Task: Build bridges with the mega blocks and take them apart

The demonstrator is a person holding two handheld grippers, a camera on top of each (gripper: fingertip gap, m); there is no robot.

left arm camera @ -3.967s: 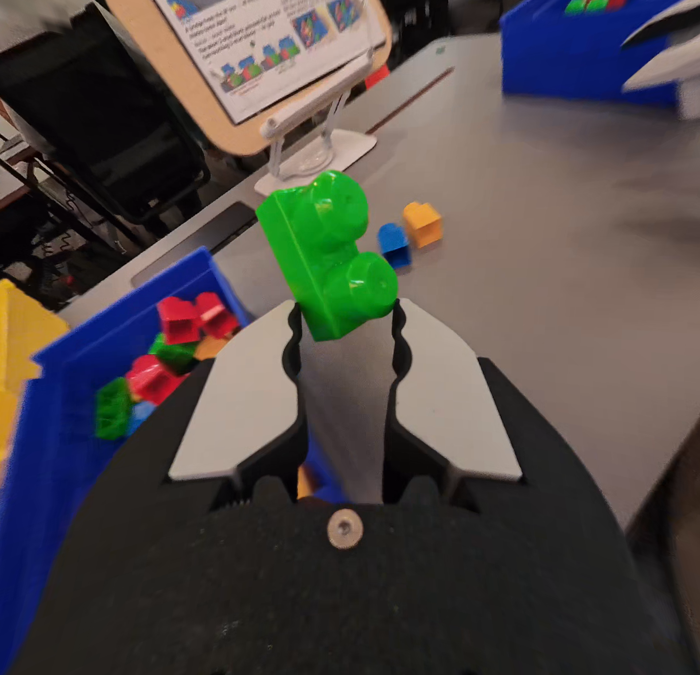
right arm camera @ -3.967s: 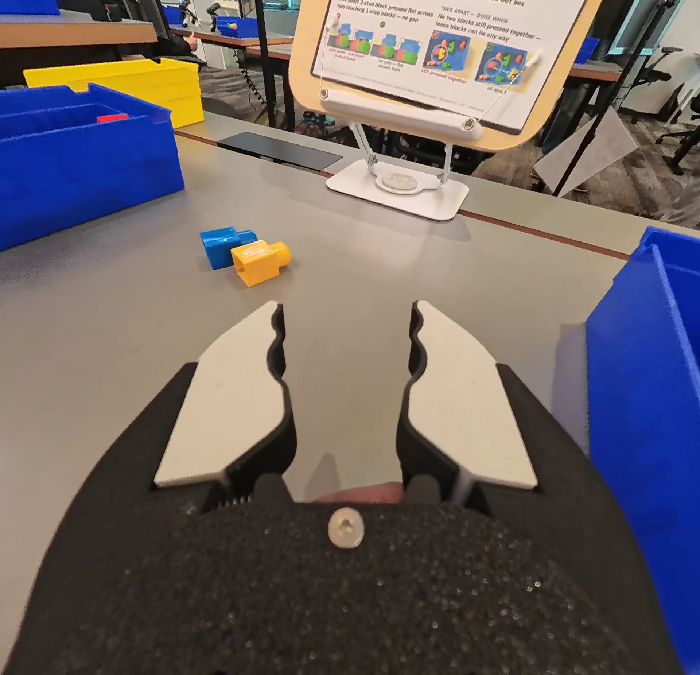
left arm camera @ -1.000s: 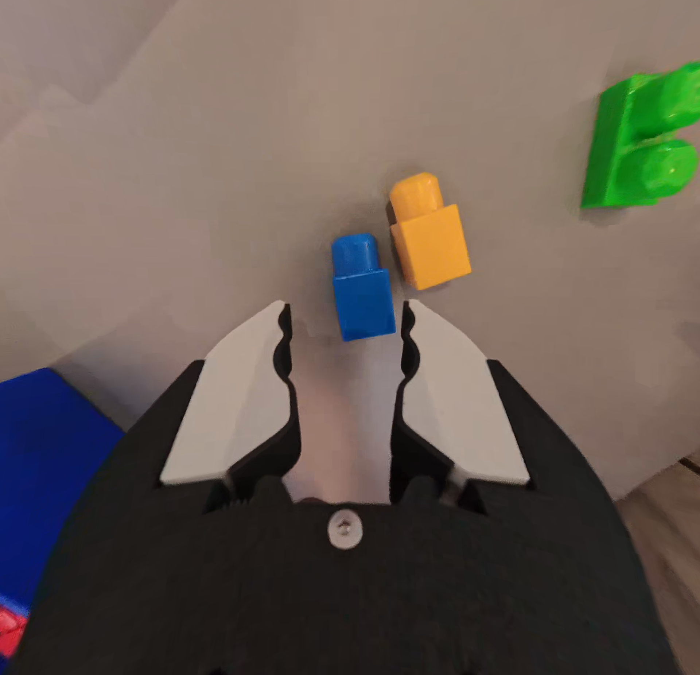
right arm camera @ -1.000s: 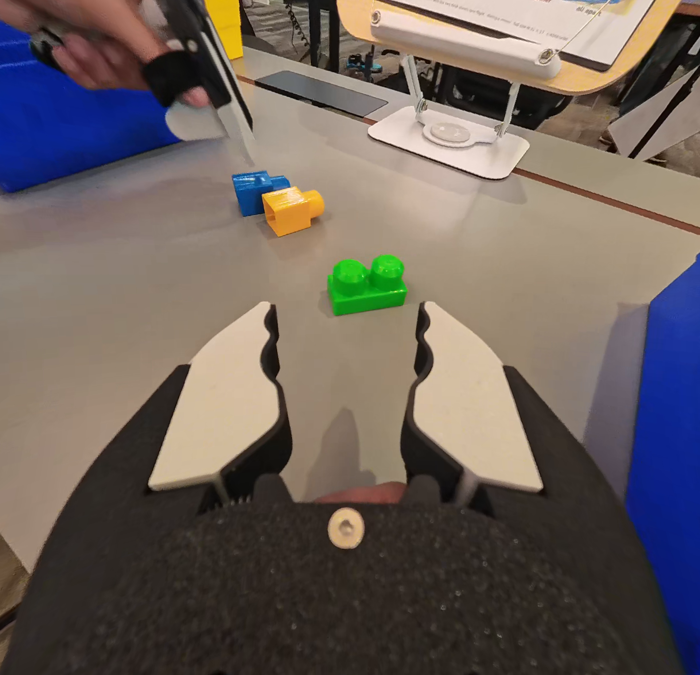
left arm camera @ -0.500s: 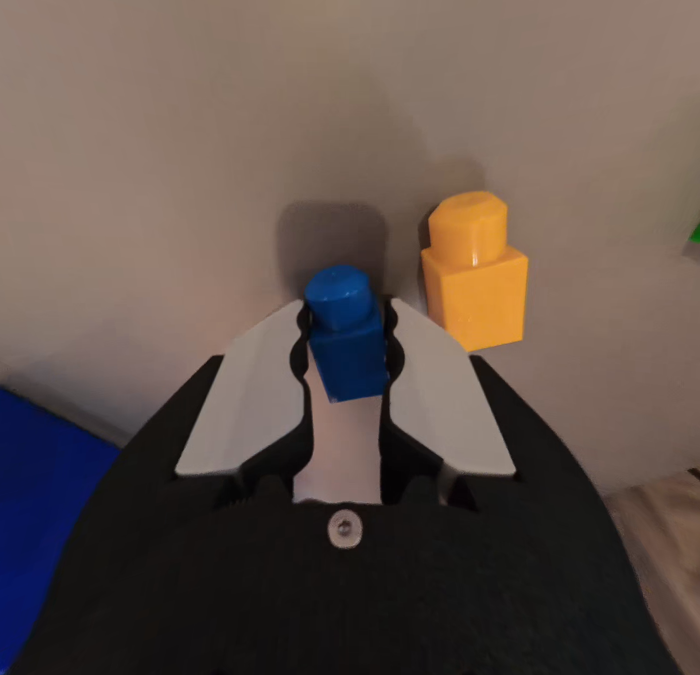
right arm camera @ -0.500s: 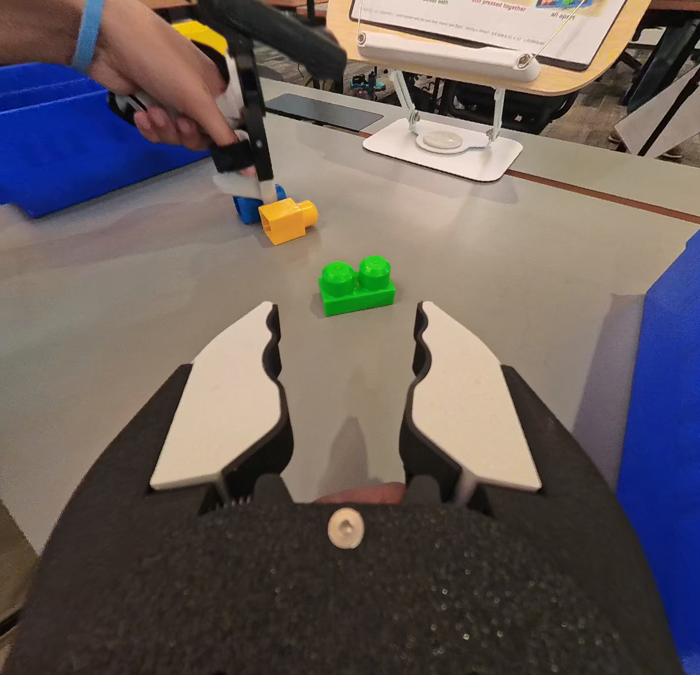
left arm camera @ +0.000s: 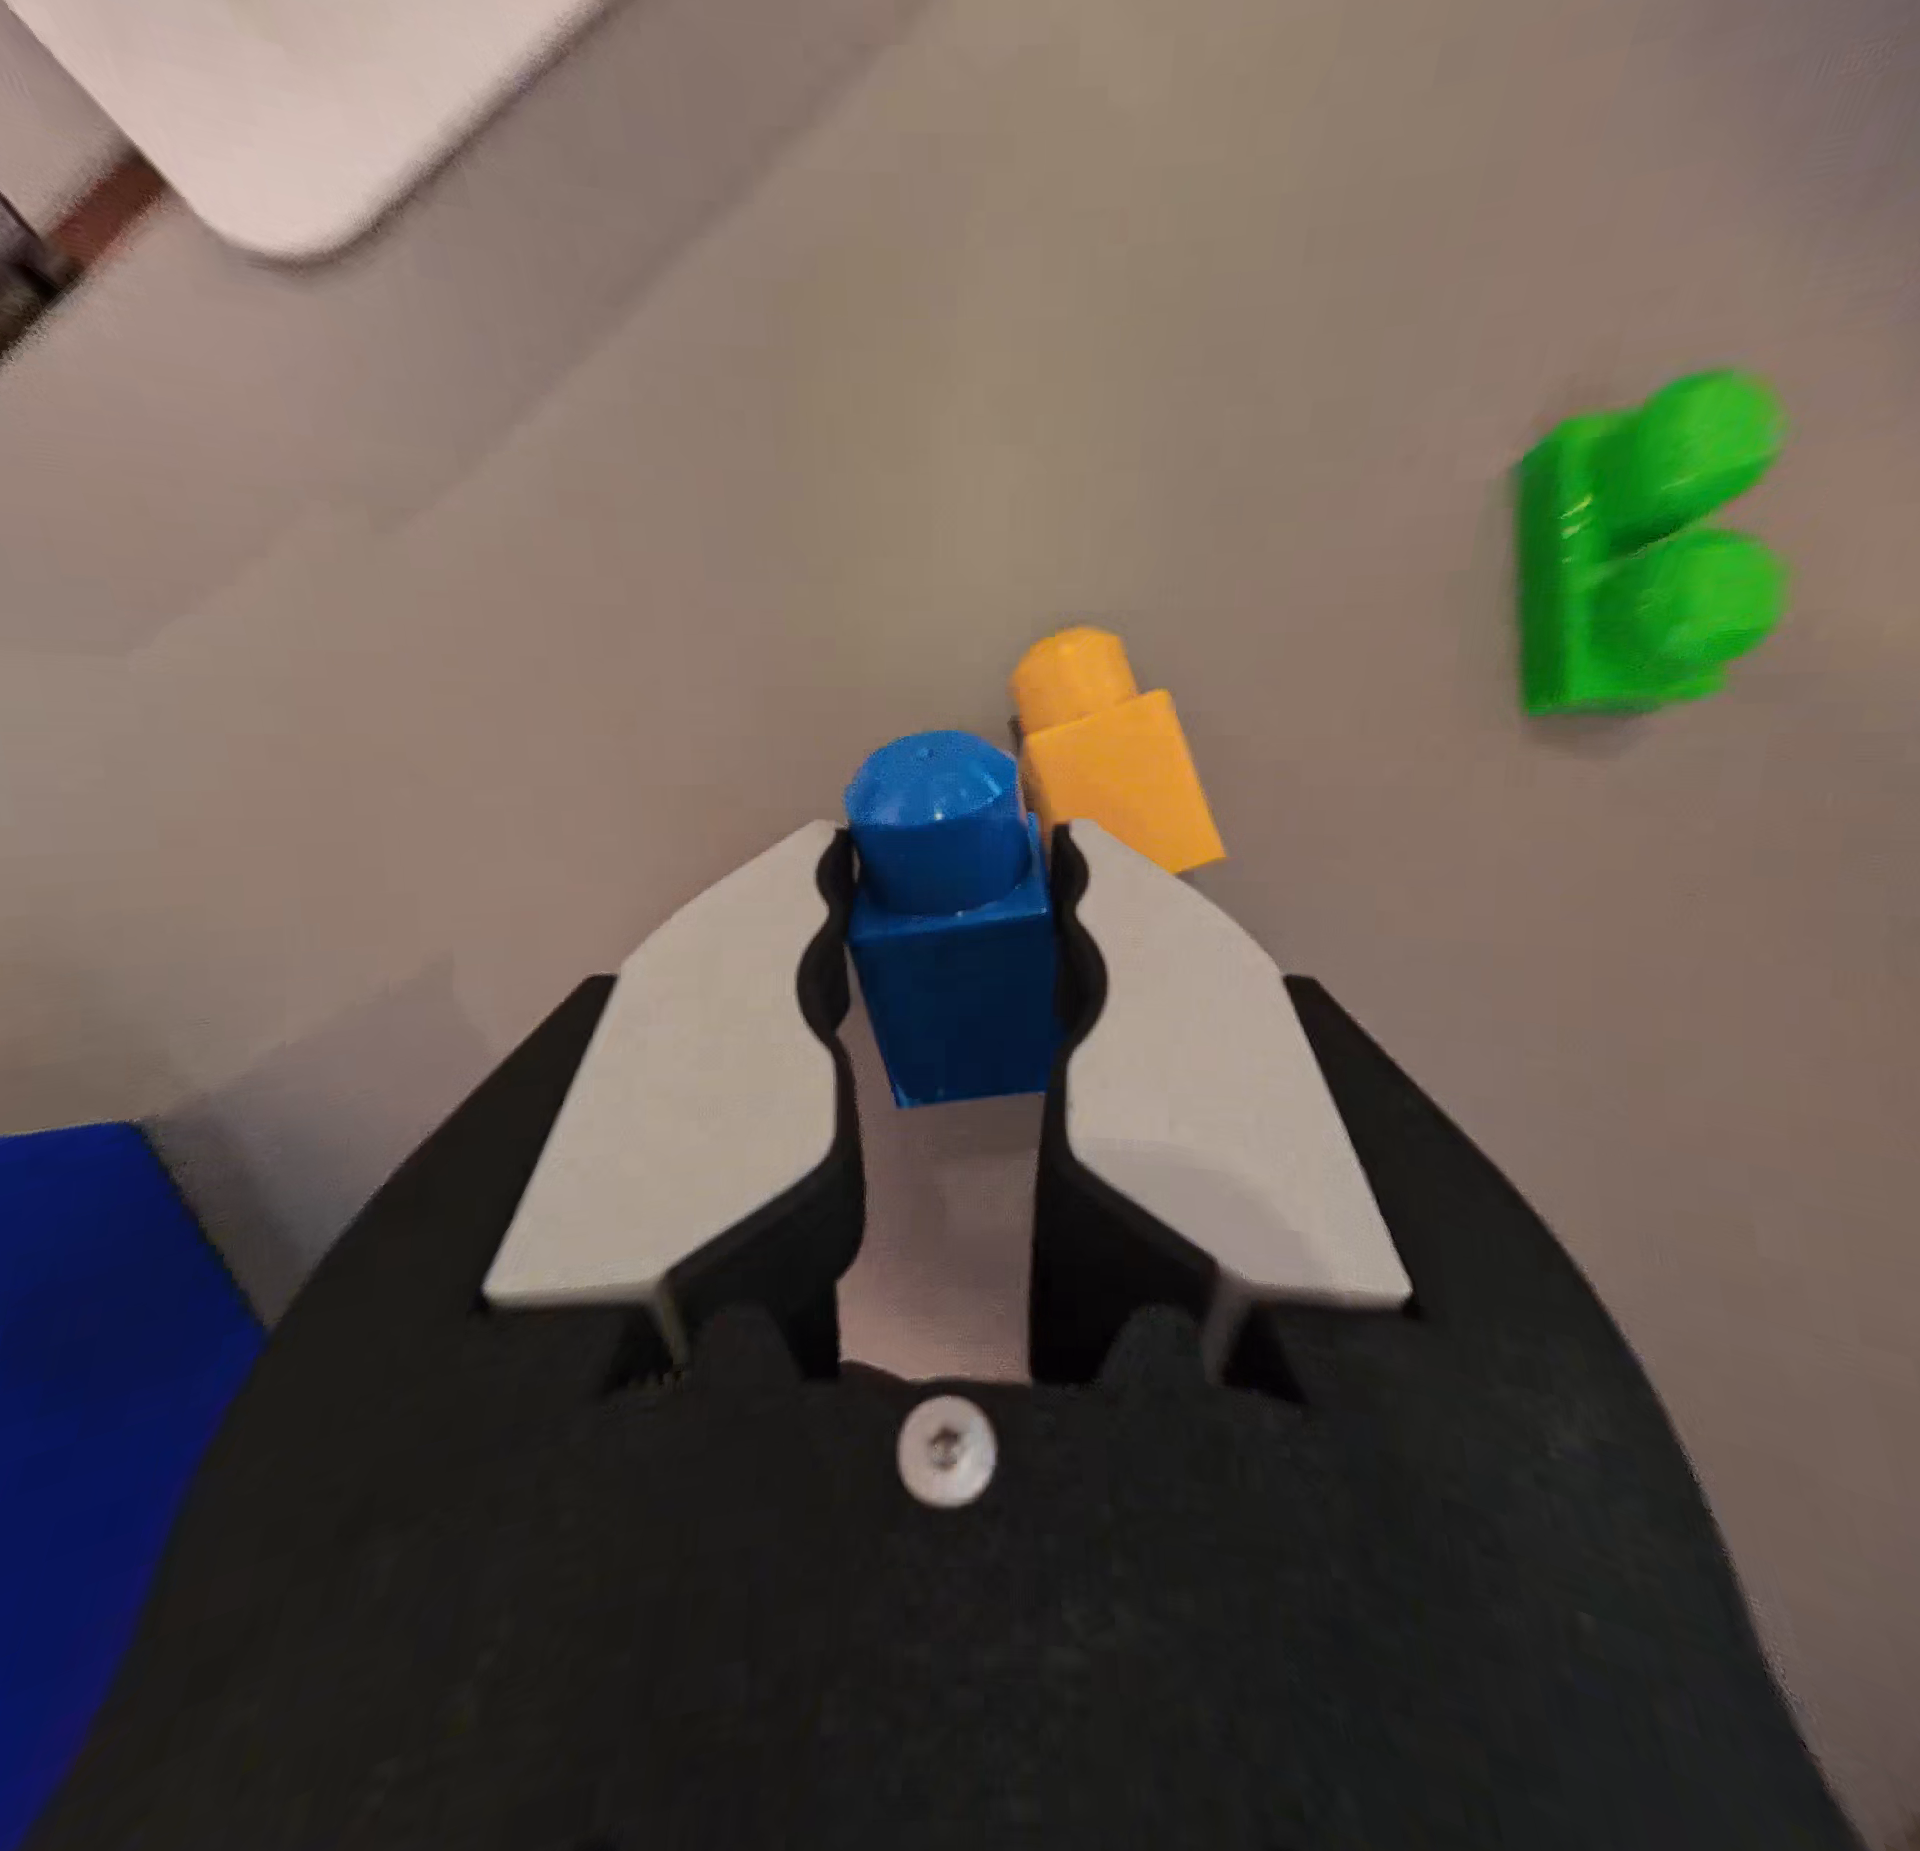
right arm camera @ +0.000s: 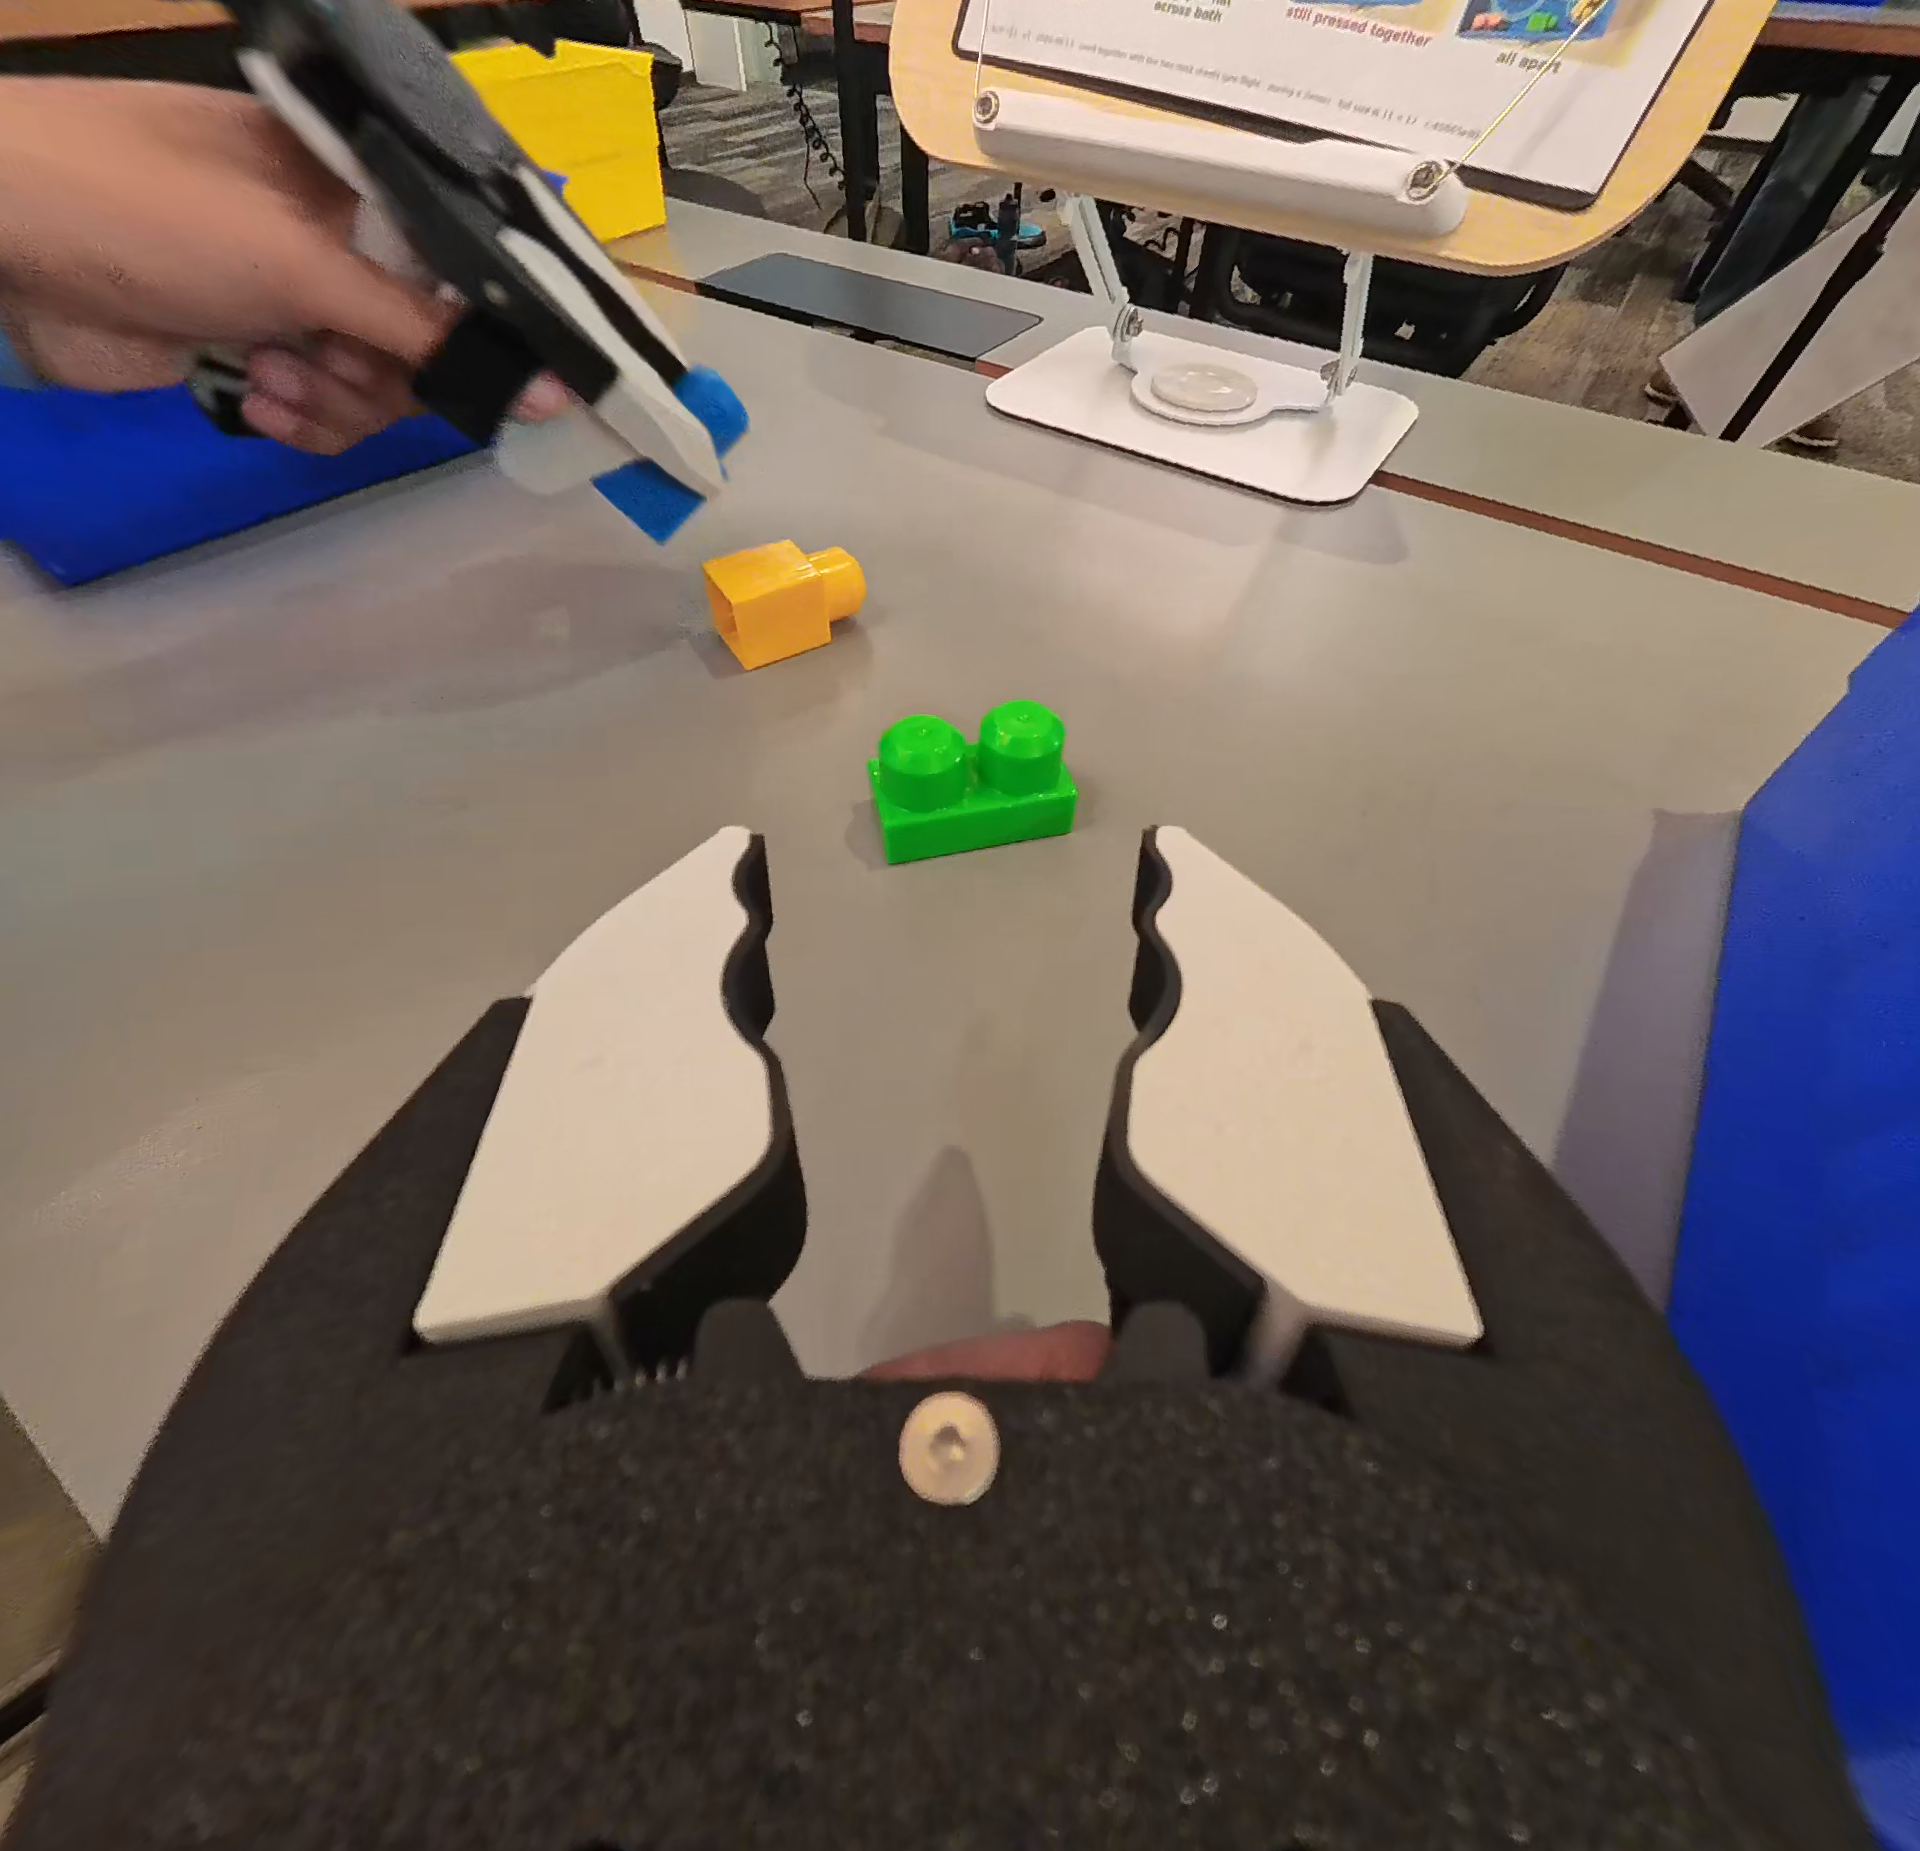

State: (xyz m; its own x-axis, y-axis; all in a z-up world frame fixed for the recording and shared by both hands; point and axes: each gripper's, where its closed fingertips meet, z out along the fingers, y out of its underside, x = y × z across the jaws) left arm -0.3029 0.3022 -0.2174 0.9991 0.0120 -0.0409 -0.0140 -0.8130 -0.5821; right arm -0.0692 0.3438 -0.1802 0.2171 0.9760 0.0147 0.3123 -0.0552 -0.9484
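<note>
My left gripper (left arm camera: 943, 845) is shut on a blue one-stud block (left arm camera: 951, 960) and holds it above the grey table; the right wrist view shows the left gripper (right arm camera: 686, 451) with the blue block (right arm camera: 665, 461) in the air. An orange one-stud block (left arm camera: 1117, 762) lies on its side on the table, also in the right wrist view (right arm camera: 779, 601). A green two-stud block (left arm camera: 1642, 565) stands stud-up to its right (right arm camera: 971, 783). My right gripper (right arm camera: 951, 845) is open and empty, just short of the green block.
A blue bin (right arm camera: 1818, 1074) stands at the right edge, another blue bin (right arm camera: 156, 492) at the far left, with its corner in the left wrist view (left arm camera: 94, 1334). An instruction board on a white stand (right arm camera: 1205, 409) is at the back. A yellow bin (right arm camera: 582, 128) sits beyond the table. About 25 cm separates my left fingertips from my right.
My left gripper has put down the green block, closed on the blue block and lifted it off the table, away from the orange block. My right gripper has stayed open.
</note>
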